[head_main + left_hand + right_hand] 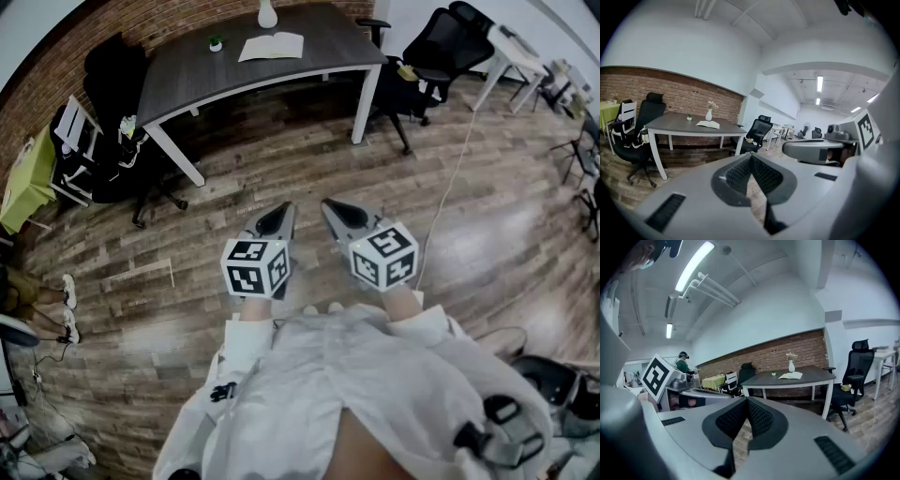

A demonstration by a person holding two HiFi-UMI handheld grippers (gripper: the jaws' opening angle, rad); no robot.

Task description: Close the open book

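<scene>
An open book [272, 46] lies flat on a dark grey table [309, 66] across the room, in front of a white vase [267, 14] and a small potted plant [216, 43]. The same book [708, 124] shows far off in the left gripper view, and the book [791, 376] also lies distant in the right gripper view. My left gripper [284, 210] and right gripper [328, 206] are held side by side over the wooden floor, well short of the table. Both are shut with nothing between the jaws.
Black office chairs stand at the table's left end [112, 70] and right end [441, 47]. A white cable [448, 187] trails over the floor on the right. White desks [511, 52] stand at the far right. A person [684, 364] stands far off in the right gripper view.
</scene>
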